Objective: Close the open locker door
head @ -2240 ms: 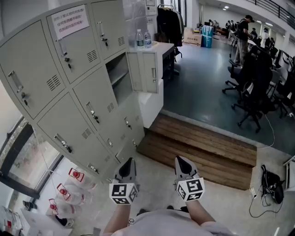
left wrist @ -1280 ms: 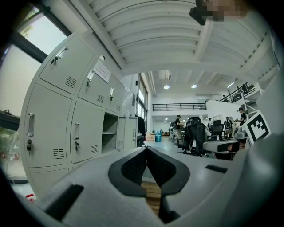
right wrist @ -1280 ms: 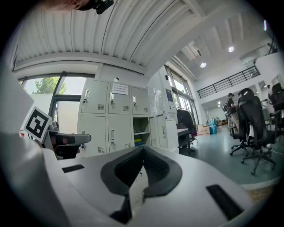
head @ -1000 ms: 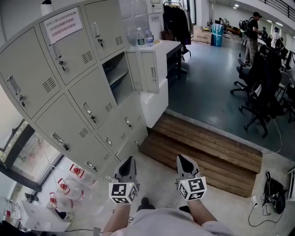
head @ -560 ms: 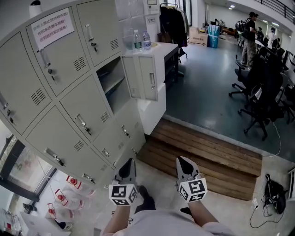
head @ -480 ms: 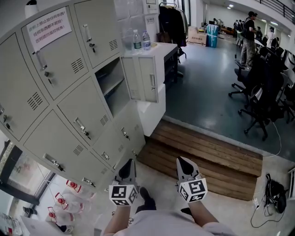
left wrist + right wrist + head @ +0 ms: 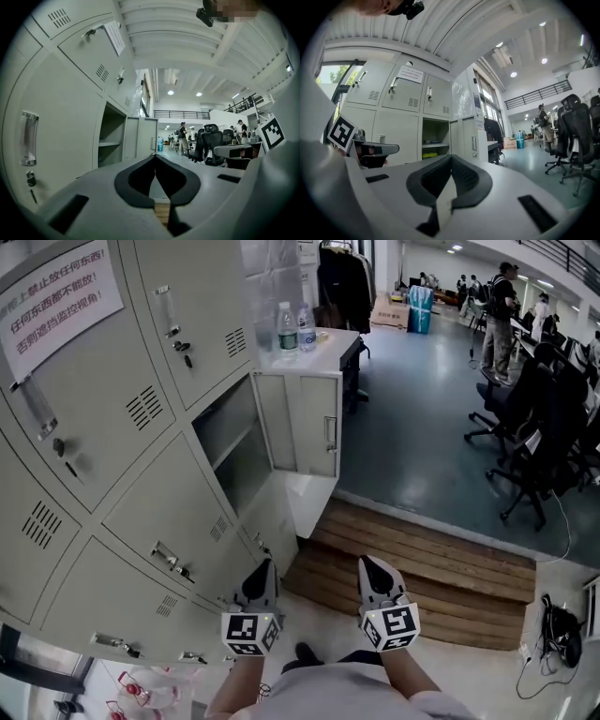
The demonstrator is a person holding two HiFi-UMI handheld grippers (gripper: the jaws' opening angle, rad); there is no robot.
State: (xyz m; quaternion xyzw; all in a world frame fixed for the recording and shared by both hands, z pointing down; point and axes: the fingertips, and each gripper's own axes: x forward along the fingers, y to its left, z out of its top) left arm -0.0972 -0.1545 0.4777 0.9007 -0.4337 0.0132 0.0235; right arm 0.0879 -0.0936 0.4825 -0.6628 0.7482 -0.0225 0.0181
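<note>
The grey locker bank (image 7: 112, 427) fills the left of the head view. One middle compartment (image 7: 230, 442) stands open, and its door (image 7: 305, 423) is swung out to the right, handle (image 7: 330, 432) facing me. My left gripper (image 7: 261, 570) and right gripper (image 7: 368, 566) are held low in front of me, side by side, well short of the door. Both are shut with nothing between the jaws. The left gripper view shows the open door (image 7: 144, 139) ahead past the shut jaw tips (image 7: 154, 156). In the right gripper view the open compartment (image 7: 433, 138) and door (image 7: 469, 139) show beyond the tips (image 7: 451, 157).
A white desk (image 7: 328, 338) with two water bottles (image 7: 287, 326) stands just behind the open door. A wooden step (image 7: 422, 554) lies ahead on the floor. Office chairs (image 7: 548, 427) and standing people (image 7: 494, 315) are at the right and far back. A bag with cables (image 7: 562, 634) lies at the lower right.
I have moved closer to the lockers, which now loom larger at the left. The door stays open. Both grippers keep the same low, shut pose.
</note>
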